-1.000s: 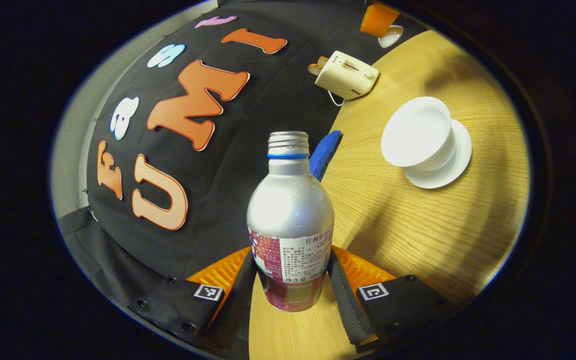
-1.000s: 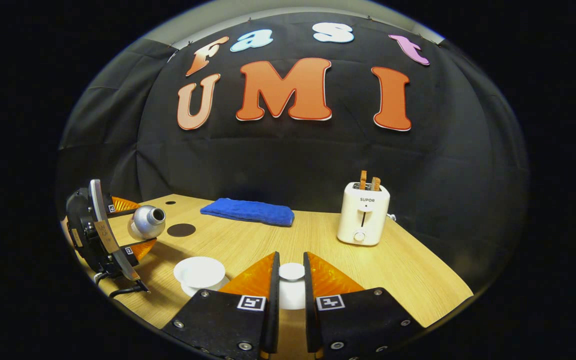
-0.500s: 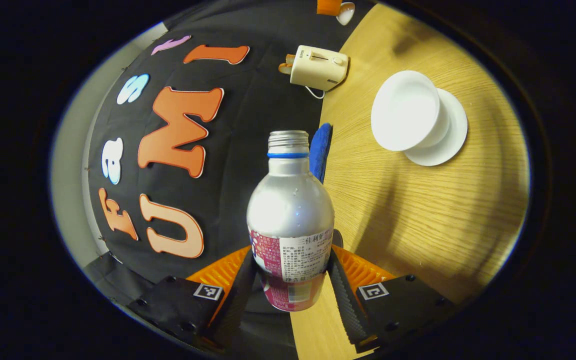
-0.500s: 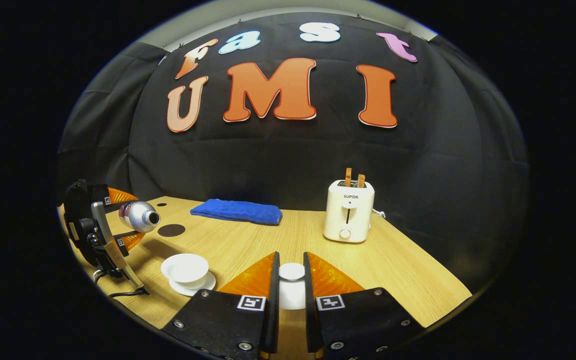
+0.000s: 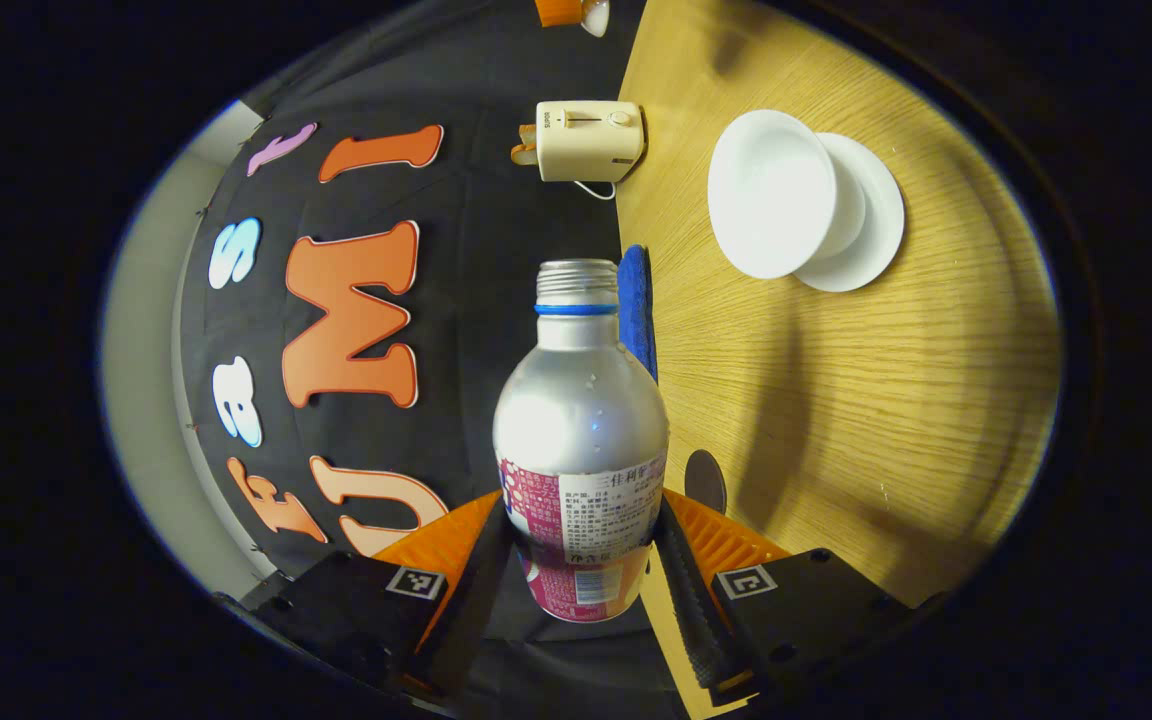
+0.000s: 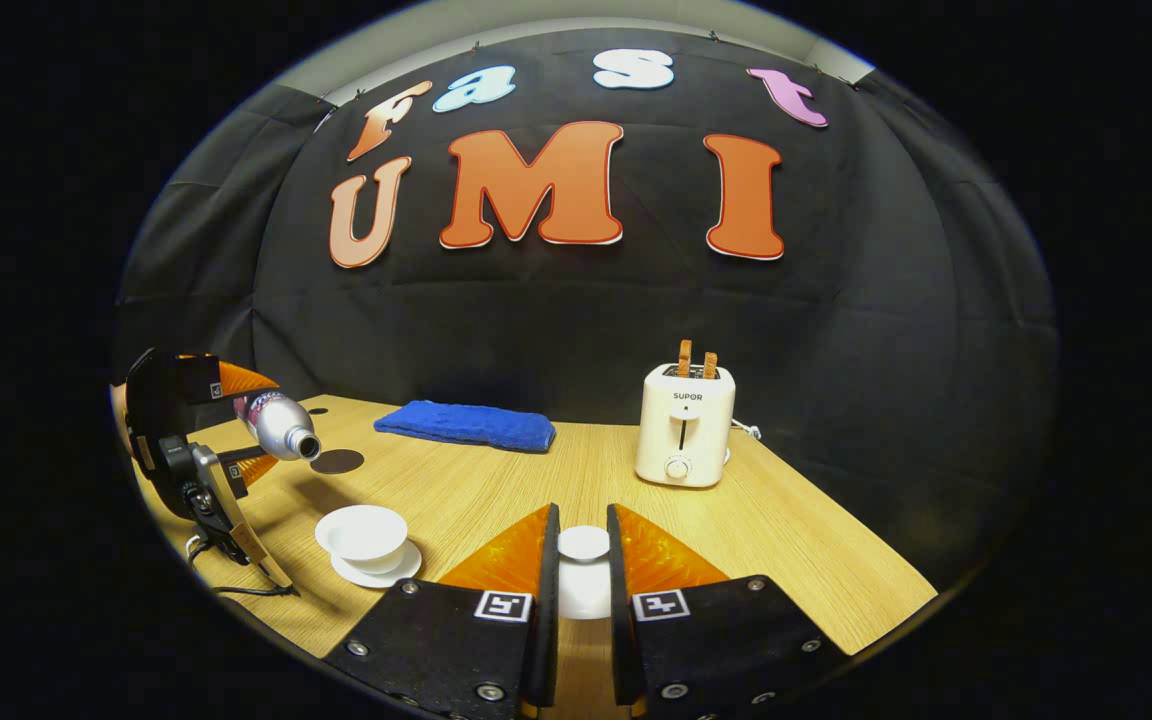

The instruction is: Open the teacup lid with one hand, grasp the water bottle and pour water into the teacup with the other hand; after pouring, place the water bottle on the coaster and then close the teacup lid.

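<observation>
1. Gripping the water bottle (image 5: pixel 581 440) at its labelled lower body, the left gripper (image 5: pixel 581 560) has both fingers pressed on the bottle's sides at the bottom centre of the left gripper view; the capless neck points up the frame.
2. Same view, upper right: the white teacup (image 5: pixel 774 195) sits uncovered on its saucer (image 5: pixel 876 225) on the wooden table (image 5: pixel 886 400), well apart from the bottle's mouth.
3. A dark round coaster (image 5: pixel 706 482) lies on the table just right of the bottle's label, lower centre.
4. Right gripper view, left edge: the bottle (image 6: pixel 278 425) is tilted, mouth slanting down to the right, above and left of the teacup (image 6: pixel 364 530). No stream is visible.
5. Right gripper view, bottom centre: the right gripper (image 6: pixel 583 560) has its fingers close together, clamped on the knob of the white teacup lid (image 6: pixel 584 543), held off to the right of the cup.
6. A blue towel (image 6: pixel 466 427) lies mid-frame near the back of the table; a cream toaster (image 6: pixel 684 425) stands right of centre.
</observation>
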{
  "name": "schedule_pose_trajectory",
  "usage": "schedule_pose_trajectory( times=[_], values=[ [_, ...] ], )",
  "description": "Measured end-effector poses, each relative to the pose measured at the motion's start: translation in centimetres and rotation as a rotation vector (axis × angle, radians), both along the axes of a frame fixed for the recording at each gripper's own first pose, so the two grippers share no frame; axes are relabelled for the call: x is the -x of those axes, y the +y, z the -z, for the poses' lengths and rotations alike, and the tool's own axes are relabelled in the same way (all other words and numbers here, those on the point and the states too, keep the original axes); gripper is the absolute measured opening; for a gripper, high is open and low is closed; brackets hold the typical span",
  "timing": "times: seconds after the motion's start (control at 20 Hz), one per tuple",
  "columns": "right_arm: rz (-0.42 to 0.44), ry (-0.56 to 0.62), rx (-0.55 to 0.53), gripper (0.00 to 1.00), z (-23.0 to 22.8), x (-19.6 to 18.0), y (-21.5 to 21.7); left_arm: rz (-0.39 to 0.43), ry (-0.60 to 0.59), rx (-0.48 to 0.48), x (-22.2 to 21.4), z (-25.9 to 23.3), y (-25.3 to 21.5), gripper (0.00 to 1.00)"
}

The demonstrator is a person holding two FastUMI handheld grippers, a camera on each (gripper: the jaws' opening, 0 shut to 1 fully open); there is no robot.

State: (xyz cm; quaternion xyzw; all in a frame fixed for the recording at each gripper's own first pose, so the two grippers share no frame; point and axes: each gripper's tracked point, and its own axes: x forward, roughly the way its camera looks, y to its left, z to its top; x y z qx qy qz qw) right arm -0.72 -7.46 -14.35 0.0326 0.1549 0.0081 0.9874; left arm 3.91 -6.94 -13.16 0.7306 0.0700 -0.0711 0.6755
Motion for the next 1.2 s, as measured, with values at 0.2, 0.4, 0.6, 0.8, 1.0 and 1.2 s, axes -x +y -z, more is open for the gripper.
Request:
schedule_pose_trajectory(
  times=[0.2, 0.4, 0.6, 0.8, 1.0, 1.2],
  values=[
    [0.001, -0.002, -0.001, 0.23, 0.0, 0.1, 0.0, 0.026, -0.020, -0.048, -0.1, -0.7, -0.3, 0.83],
    [-0.001, 0.000, 0.002, 0.23, 0.0, 0.2, 0.0, 0.061, -0.037, -0.122, -0.6, -1.4, -0.7, 0.80],
    [-0.002, 0.001, 0.005, 0.23, 0.0, 0.2, -0.1, 0.091, -0.044, -0.178, -0.9, -1.8, -1.0, 0.83],
    [0.000, 0.000, 0.006, 0.23, 0.0, 0.3, -0.1, 0.113, -0.059, -0.211, -1.1, -2.6, -1.2, 0.81],
    [-0.004, -0.002, 0.007, 0.23, -0.1, 0.4, 0.0, 0.132, -0.080, -0.241, -1.2, -3.2, -1.5, 0.81],
    [-0.012, -0.008, 0.016, 0.23, -0.4, 0.5, 0.3, 0.142, -0.093, -0.270, -1.3, -3.6, -1.8, 0.81]
  ],
)
